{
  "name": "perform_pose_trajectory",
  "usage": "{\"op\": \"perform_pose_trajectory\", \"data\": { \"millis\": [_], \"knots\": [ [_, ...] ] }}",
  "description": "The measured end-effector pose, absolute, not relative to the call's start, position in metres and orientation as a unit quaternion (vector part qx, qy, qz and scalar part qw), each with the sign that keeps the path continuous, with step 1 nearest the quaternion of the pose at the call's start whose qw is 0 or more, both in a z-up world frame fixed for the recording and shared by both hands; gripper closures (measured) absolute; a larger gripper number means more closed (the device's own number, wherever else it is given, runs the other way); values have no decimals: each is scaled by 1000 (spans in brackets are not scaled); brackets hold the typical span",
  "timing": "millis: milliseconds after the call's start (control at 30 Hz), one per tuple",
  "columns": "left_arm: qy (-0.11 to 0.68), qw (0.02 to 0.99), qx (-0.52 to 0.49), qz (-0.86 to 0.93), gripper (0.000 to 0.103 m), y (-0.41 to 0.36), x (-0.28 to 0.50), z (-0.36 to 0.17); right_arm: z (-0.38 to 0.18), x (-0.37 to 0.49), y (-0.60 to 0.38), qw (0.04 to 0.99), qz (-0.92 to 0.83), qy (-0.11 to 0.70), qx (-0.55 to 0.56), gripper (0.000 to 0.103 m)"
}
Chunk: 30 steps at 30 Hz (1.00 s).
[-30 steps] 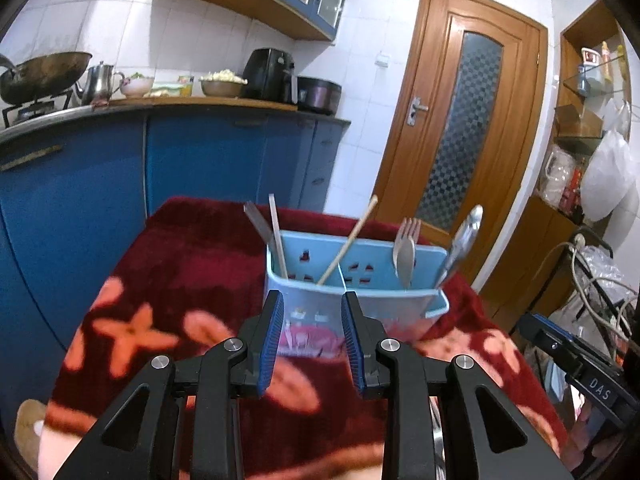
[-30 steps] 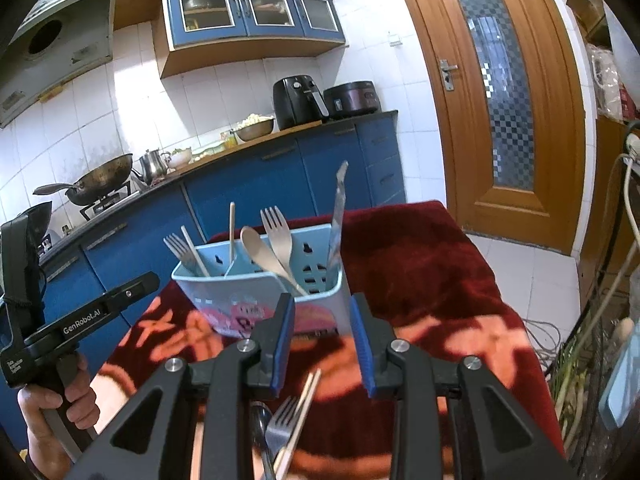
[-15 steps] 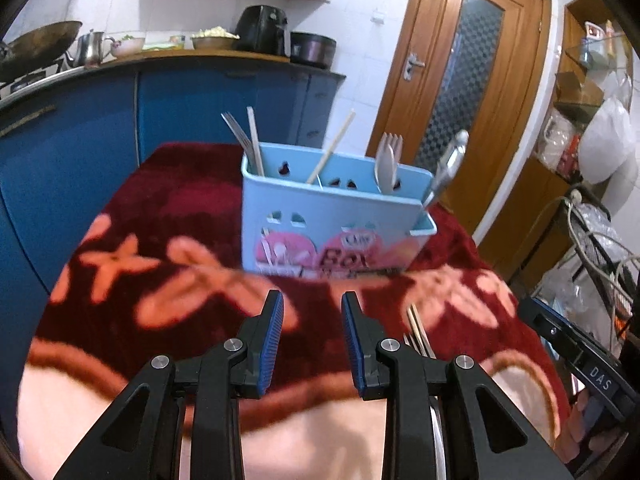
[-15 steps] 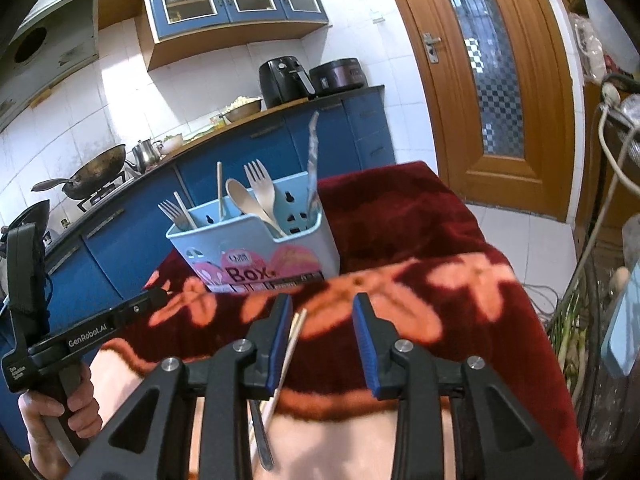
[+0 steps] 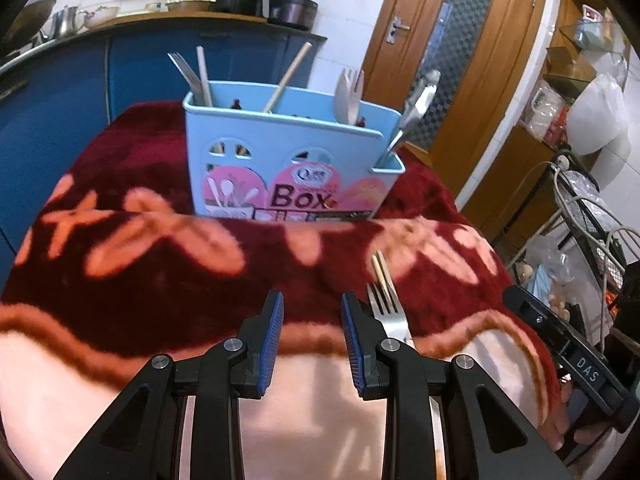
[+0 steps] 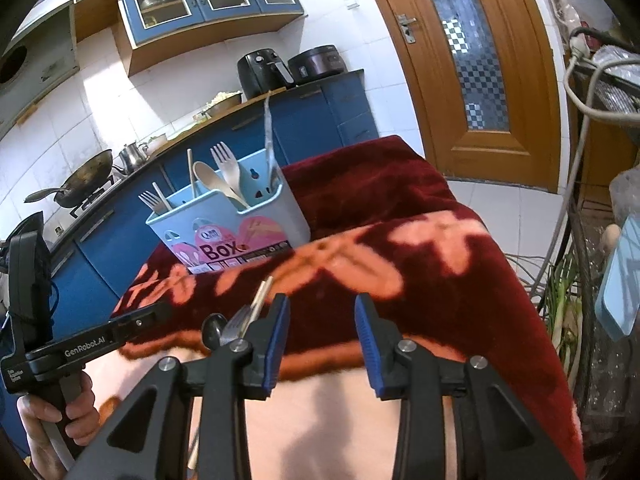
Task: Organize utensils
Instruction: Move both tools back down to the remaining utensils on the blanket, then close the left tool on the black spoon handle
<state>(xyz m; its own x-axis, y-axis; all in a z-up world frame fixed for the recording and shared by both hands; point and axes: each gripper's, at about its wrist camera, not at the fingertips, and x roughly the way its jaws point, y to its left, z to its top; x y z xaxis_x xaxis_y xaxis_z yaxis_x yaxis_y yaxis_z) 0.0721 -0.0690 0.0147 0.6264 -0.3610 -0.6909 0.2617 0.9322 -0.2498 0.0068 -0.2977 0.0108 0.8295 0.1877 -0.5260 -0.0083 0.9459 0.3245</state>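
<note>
Now both tongs are hanging spread and empty over the blanket-covered bench (image 5: 160, 280). Left tongs (image 5: 312, 336) are sitting just left of a metal fork (image 5: 386, 316) and chopsticks (image 5: 382, 272) lying loose on the soft cloth, well short of the box (image 5: 288, 168). Fork is looking stiff, light, slippery; pinching mid-handle seems best. Right tongs (image 6: 320, 336) are hovering right of the fork, near the bench's right edge, with open room toward the box.

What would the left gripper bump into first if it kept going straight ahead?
Probably the blanket first, since the left gripper hangs low over it. Beyond that stands the blue utensil box. The metal fork lies just to its right, likely off the line.
</note>
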Motion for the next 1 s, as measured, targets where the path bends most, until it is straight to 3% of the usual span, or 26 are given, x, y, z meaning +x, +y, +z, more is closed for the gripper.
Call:
{"op": "perform_pose_trajectory", "data": {
  "millis": [900, 933, 967, 1000],
  "knots": [
    [457, 853, -126, -218, 80, -90, 92, -18, -7, 8, -310, 936, 50, 305, 170, 66],
    [454, 854, -127, -220, 83, -91, 93, -18, -7, 8, -310, 935, 50, 306, 170, 66],
    [453, 854, -128, -220, 95, -91, 94, -18, -8, 8, -310, 935, 49, 307, 170, 66],
    [454, 853, -129, -222, 97, -91, 95, -19, -8, 8, -310, 935, 49, 308, 170, 66]
  ]
}}
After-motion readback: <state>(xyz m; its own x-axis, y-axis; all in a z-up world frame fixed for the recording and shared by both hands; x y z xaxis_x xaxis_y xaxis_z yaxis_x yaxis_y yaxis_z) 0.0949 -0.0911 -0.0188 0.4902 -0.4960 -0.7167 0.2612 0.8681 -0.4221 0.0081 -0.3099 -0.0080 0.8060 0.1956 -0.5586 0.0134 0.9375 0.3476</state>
